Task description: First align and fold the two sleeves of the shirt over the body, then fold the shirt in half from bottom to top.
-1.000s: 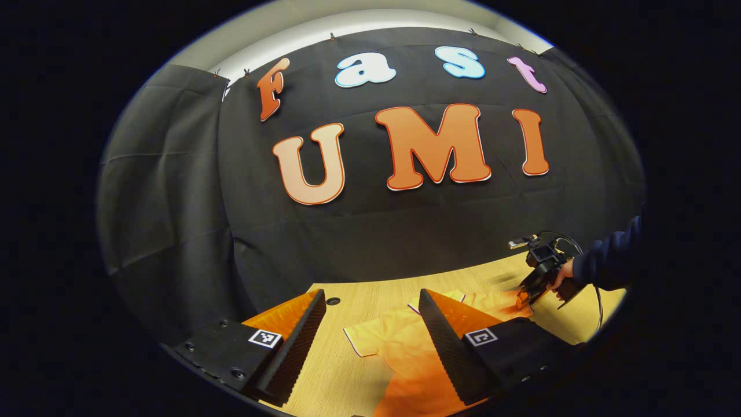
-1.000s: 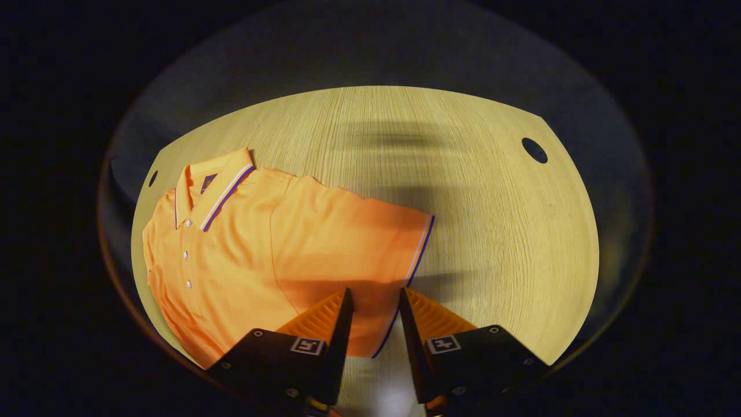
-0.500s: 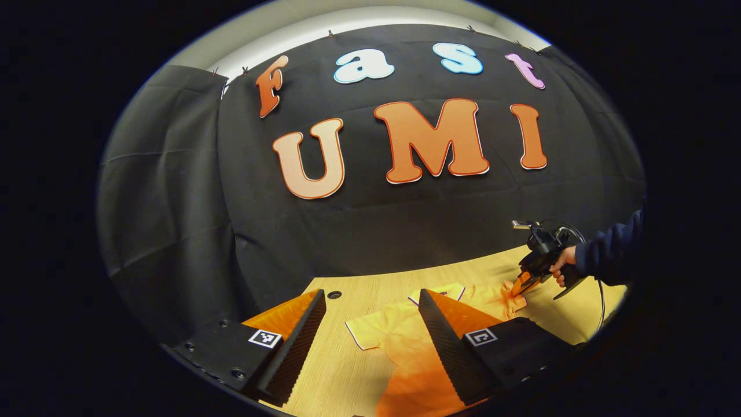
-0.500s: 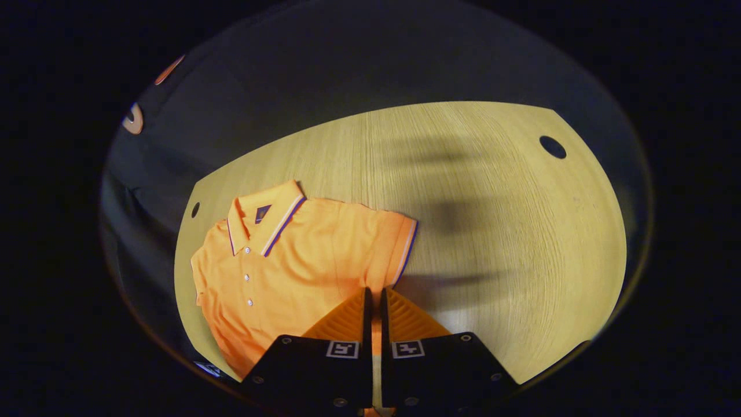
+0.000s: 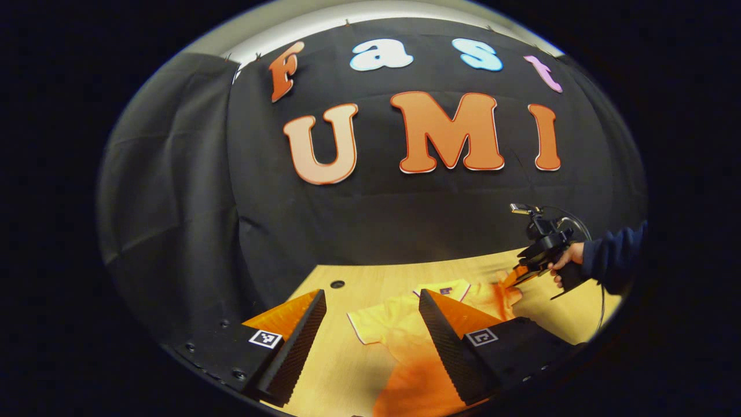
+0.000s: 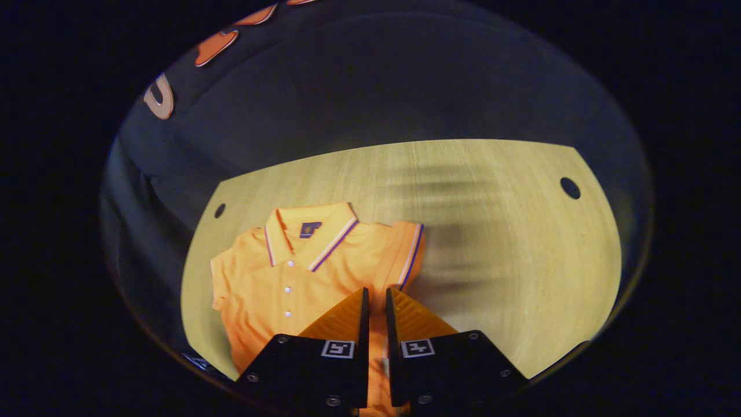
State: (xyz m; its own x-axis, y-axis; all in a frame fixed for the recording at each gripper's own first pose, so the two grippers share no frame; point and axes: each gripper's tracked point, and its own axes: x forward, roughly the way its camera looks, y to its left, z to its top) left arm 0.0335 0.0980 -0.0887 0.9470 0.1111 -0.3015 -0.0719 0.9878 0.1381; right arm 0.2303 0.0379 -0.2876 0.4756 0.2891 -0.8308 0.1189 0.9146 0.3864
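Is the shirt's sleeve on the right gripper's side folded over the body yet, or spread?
Not folded yet: the right gripper pinches the sleeve, its striped cuff bunched beside the shirt body.

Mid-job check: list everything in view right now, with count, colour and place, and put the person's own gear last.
Shirt: one, orange polo with striped trim, flat on the table, collar toward the wall.
Sleeve: one, orange, pinched in the right tongs, lifted over the shirt body.
Table: one, light wood, with round holes near its far corners.
Left tongs: one, open, above the table's near edge.
Right tongs: one, shut on the sleeve.
Hand: one, dark sleeve, holding the right tongs.
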